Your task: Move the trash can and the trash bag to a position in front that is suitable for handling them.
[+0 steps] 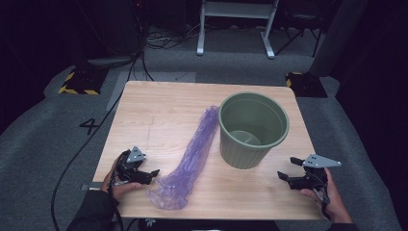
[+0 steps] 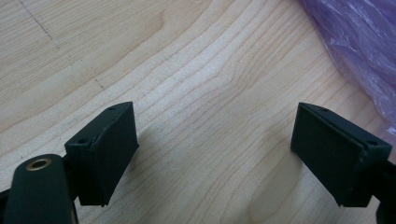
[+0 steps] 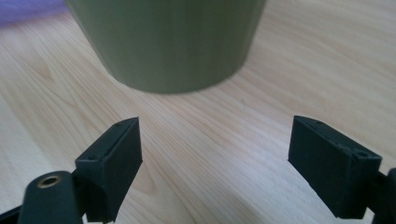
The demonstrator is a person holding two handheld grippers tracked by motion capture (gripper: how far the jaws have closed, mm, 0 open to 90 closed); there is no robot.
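Two hand-held grippers wait wide open on the bench.
The left hand-held gripper (image 1: 153, 174) sits lower left, just beside the purple bag (image 1: 190, 156); the right hand-held gripper (image 1: 285, 174) sits lower right, near the green bucket (image 1: 252, 129) in the middle.

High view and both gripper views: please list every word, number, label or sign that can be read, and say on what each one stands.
"4": a dark numeral marked on the grey floor, left of the wooden table.
Yellow and black hazard stripes, with no words: on the black floor blocks beyond the table's two far corners.
No readable text on the green bin, the purple plastic bag, or either gripper.
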